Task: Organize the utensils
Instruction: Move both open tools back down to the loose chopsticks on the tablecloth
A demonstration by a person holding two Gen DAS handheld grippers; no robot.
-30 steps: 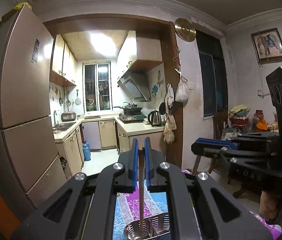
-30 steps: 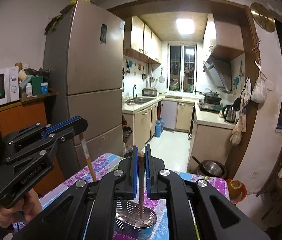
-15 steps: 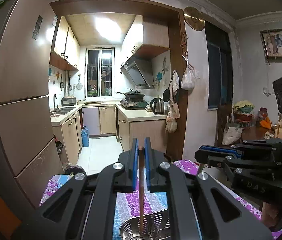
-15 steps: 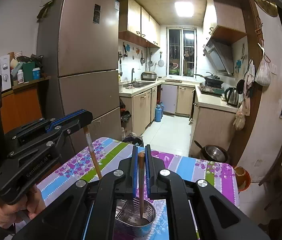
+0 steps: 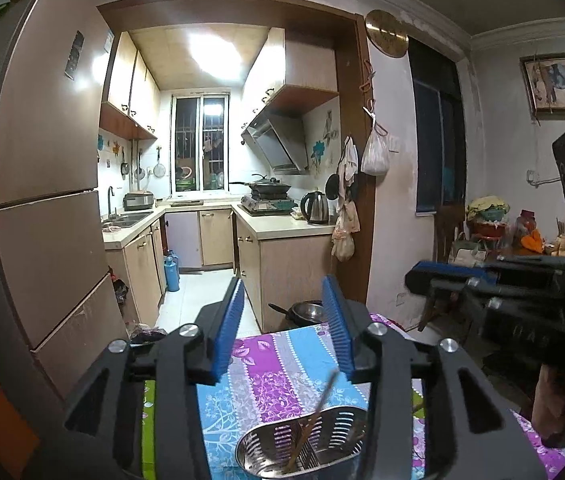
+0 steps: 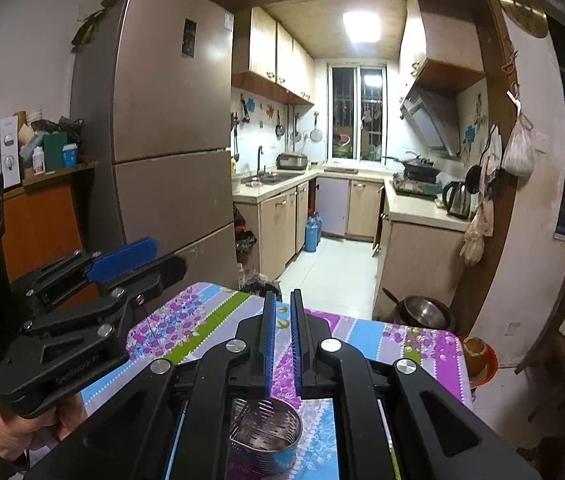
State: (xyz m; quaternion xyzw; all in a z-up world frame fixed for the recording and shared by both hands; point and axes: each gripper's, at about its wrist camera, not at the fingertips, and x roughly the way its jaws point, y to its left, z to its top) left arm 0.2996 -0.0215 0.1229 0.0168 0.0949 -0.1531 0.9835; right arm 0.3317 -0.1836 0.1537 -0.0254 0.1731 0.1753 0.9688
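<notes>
Steel, perforated and shiny, the utensil holder (image 5: pixel 302 446) sits on the flowered cloth of the surface (image 5: pixel 278 364), directly below both pairs of tongs. One chopstick (image 5: pixel 314 416) leans inside it, tip down in a slotted compartment and top end tilted toward the right tongs' side (it looks a little blurred, so I judge it freshly let go and perhaps not settled).

Above it, the left tongs (image 5: pixel 282 332) stand wide apart with nothing between the blue pads. Beside them, the right tongs (image 6: pixel 281 340) show only a narrow gap, and I see nothing gripped in it from the right wrist view. In that view the holder (image 6: pixel 264 436) appears just under the fingertips; I cannot make out a second chopstick inside it.

As a judgement, the drop-off into the holder seems the step in hand. To do it well, I would lift both tongs straight up rather than sideways, so a pad does not catch the leaning stick and flip it out. The holder is light and thin-walled; a nudge at its rim could slide it on the cloth. Before reaching for more utensils, check that the stick has come to rest against the divider.
</notes>
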